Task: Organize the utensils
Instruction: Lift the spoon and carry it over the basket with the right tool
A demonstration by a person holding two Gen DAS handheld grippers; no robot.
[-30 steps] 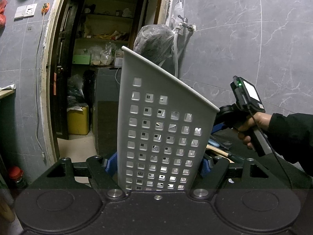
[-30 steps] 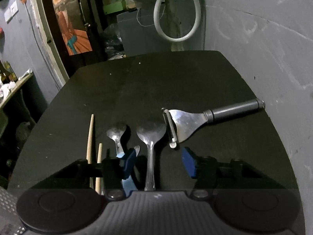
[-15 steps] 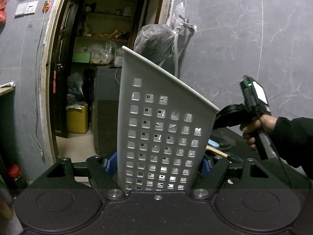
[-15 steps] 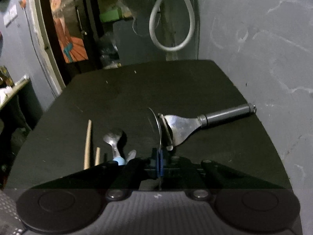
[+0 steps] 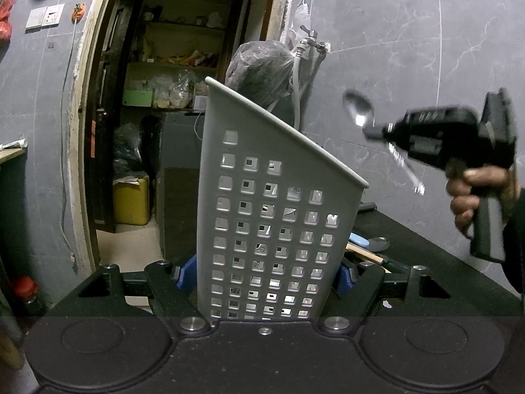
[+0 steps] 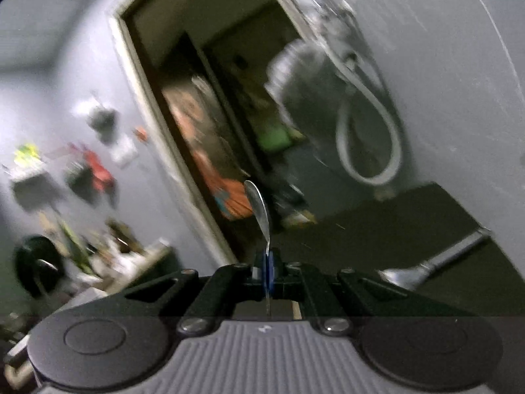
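Gripping a grey perforated utensil basket (image 5: 279, 229) at centre frame, my left gripper (image 5: 265, 275) has its blue fingers (image 5: 185, 271) clamped on the basket's two sides. Through the square holes I cannot tell what is inside. At right in the left wrist view, my right gripper (image 6: 265, 267) has its fingers pressed together on the handle of a metal spoon (image 5: 359, 110), raised clear of the black surface (image 5: 426, 249). The spoon's long axis runs from lower right to upper left, bowl uppermost. More utensils, including a second spoon (image 5: 379, 243), lie on the surface behind the basket. A metal spatula (image 6: 430, 266) lies at lower right in the right wrist view. No writing is legible.
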